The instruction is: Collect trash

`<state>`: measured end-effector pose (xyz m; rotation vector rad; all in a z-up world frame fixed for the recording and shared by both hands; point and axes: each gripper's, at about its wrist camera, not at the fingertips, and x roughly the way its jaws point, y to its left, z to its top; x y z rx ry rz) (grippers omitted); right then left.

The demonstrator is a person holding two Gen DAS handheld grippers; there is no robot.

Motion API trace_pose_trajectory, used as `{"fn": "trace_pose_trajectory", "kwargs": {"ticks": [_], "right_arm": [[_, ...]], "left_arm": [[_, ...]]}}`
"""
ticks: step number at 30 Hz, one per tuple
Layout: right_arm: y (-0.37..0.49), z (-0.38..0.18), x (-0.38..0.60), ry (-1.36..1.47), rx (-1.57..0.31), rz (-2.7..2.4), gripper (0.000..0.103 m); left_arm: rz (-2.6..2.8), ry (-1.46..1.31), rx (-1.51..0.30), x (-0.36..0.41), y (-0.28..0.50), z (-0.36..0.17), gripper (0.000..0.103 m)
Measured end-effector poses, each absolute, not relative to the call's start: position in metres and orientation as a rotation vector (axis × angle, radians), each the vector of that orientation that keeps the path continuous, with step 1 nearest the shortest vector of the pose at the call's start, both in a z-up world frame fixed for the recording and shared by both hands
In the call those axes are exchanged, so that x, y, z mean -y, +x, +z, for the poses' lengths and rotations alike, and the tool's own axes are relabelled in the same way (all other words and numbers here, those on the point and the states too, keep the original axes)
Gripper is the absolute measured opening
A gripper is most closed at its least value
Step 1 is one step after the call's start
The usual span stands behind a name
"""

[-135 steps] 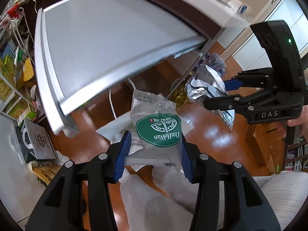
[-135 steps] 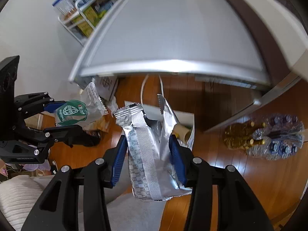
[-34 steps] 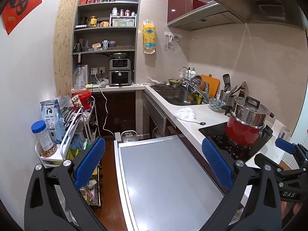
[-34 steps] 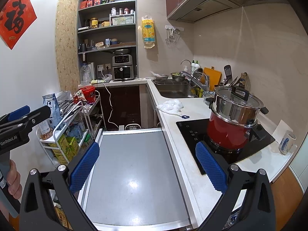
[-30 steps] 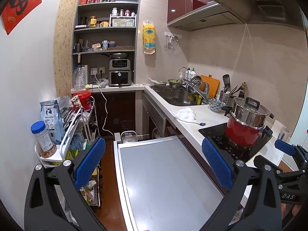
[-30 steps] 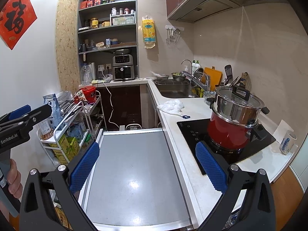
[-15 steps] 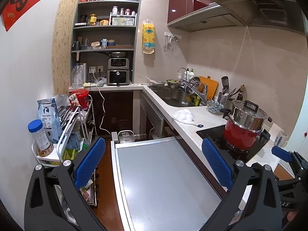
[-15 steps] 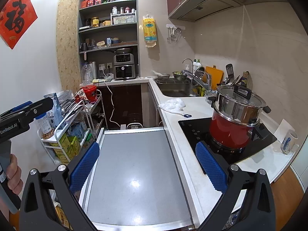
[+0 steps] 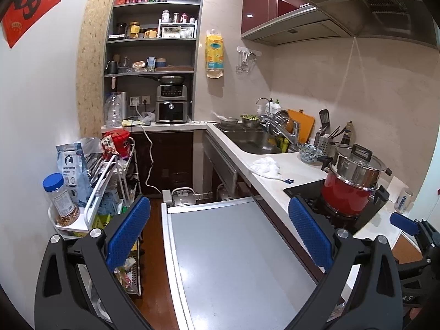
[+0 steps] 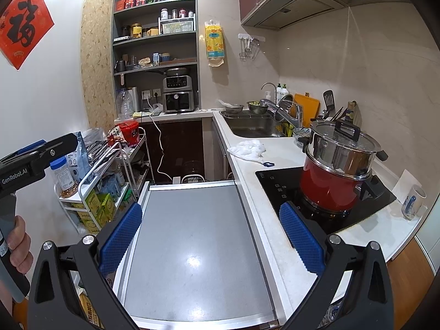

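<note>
I have both grippers raised over the grey table top (image 9: 233, 250), and I can find no trash anywhere on it, nor in either view. My left gripper (image 9: 220, 236) stands with its jaws spread wide, nothing between the blue pads (image 9: 128, 232). My right gripper (image 10: 210, 238) is likewise released and empty. The table is bare and glossy, with a ceiling light reflected on it, and it sits tight against the white counter (image 10: 247, 162) on its right. On that counter a crumpled white cloth (image 10: 247, 147) lies between the sink (image 10: 253, 129) and the black cooktop (image 10: 288, 189), where a red pot (image 10: 327, 189) carries a steel pan with a glass lid. Left of the table stands a white wire cart (image 9: 110, 181) crowded with packets and a blue-capped jar (image 9: 60, 200). Open shelves (image 9: 154, 38) fill the far wall above an air fryer (image 9: 172, 104).
</note>
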<state>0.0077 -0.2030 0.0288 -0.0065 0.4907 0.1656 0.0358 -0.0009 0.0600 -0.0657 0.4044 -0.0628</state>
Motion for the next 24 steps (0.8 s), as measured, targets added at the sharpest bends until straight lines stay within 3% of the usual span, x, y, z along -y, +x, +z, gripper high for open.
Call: {"fn": "trace_pose_trajectory", "kwargs": {"ticks": [24], "right_arm": [[0.0035, 0.0205, 0.1966, 0.023, -0.500, 0.152, 0.099]], "left_arm": [[-0.013, -0.045, -0.440, 0.0070, 0.0392, 0.0587, 0.101]]}}
